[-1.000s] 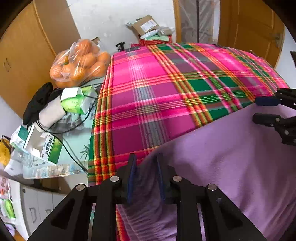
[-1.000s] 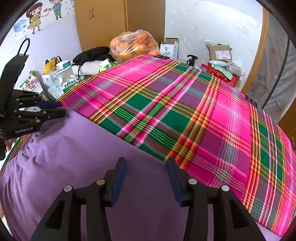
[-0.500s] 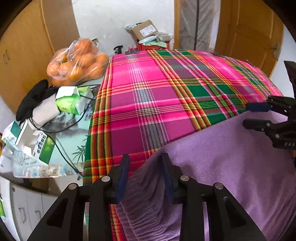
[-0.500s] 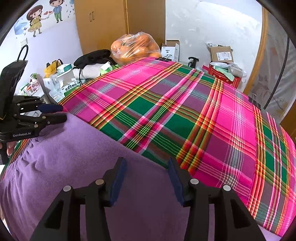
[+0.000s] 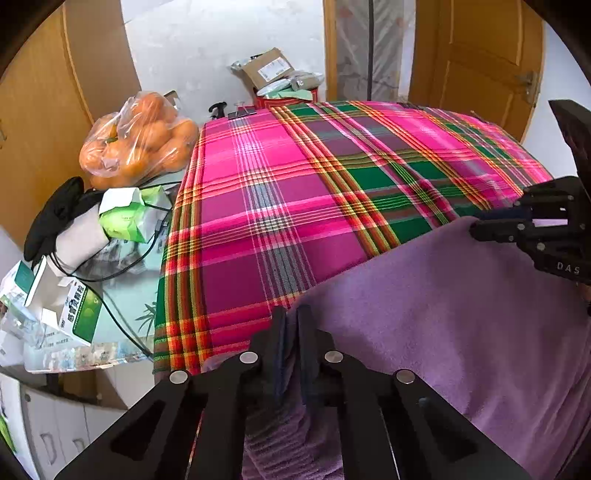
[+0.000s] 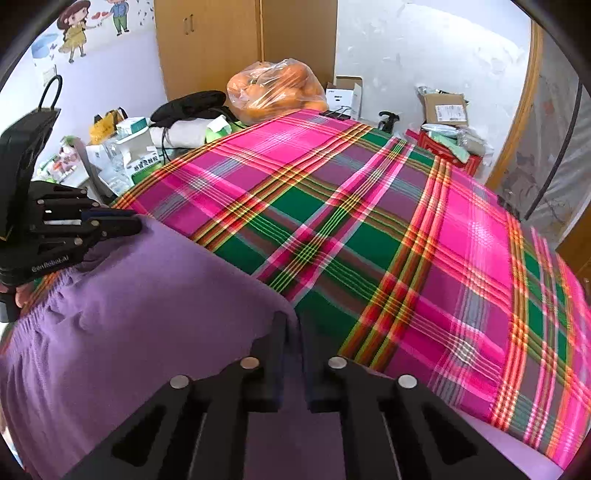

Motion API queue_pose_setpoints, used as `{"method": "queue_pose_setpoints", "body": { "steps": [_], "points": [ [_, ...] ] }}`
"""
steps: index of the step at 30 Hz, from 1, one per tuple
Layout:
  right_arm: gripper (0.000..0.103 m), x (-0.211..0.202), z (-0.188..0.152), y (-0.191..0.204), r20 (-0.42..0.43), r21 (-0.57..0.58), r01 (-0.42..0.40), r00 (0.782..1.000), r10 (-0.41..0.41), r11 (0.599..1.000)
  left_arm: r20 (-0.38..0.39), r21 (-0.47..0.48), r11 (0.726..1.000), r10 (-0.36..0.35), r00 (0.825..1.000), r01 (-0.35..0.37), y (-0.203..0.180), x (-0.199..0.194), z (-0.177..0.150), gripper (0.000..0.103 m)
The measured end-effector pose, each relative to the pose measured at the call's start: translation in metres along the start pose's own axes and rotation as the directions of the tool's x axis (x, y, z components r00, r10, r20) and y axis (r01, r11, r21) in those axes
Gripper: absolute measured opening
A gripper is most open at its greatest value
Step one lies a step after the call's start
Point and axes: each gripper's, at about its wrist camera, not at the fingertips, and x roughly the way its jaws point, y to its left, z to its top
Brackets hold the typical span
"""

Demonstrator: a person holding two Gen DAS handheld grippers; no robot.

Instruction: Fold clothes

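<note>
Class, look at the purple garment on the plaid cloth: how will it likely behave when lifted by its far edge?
The purple garment looks floppy: it wrinkles near the left tool, so it should sag between grips. Its thin edge fits inside the right tool, suggesting little weight. The knit may drag on the plaid cloth rather than slide.

A lived-in room of a home

A domestic setting is indicated by wooden wardrobe doors [image 6: 207, 44], a cartoon wall sticker of children [image 6: 79, 27], a plaid cloth [image 5: 332, 192] spread over the work surface, a bag of oranges [image 5: 136, 140], and cardboard parcels [image 6: 445, 109] left by the doorway.
</note>
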Motion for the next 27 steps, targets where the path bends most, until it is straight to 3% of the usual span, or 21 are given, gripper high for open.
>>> {"method": "queue_pose_setpoints", "body": {
  "steps": [15,27],
  "points": [
    [0.005,-0.070,-0.007,0.022,0.120,0.001,0.013,0.993,-0.013,1.000,0.101,-0.003,0.999,0.035,0.994,-0.035,-0.010,-0.055,-0.007,0.002],
    [0.005,-0.127,-0.035,0.062,0.181,-0.026,0.013,0.984,-0.008,1.000,0.163,-0.023,0.999,0.040,0.986,-0.037,-0.020,-0.113,-0.032,0.002]
  ]
}}
